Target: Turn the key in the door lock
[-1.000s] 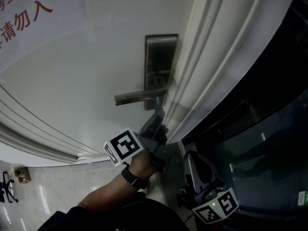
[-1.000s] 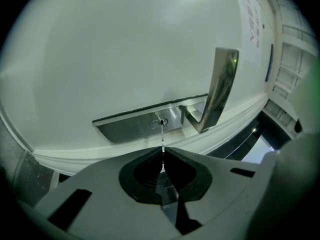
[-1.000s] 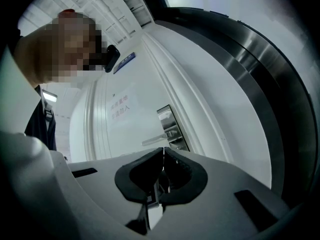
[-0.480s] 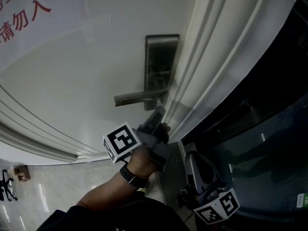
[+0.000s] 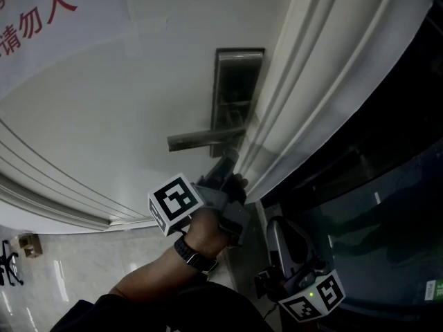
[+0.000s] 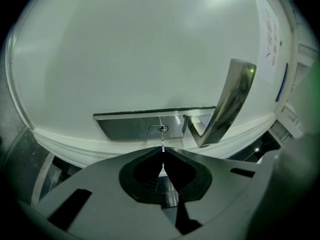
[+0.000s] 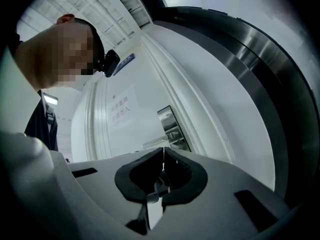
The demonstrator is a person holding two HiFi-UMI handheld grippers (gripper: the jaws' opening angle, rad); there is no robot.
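One key [image 6: 162,140], seated in lock plate [image 6: 127,126], pinched by left claw [image 6: 163,152]; best rotated squarely about its axis. Right claw [image 7: 163,154] closed, empty.

My grey left gripper [image 5: 227,166], mid-frame, pinches a thin silver key [image 6: 162,143]. My grey right gripper [image 5: 277,230] hangs closed at the lower right.

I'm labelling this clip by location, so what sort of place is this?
Probably a doorway inside a building: a white door with a metal lock plate and lever handle, a posted notice in red characters, and a polished floor.
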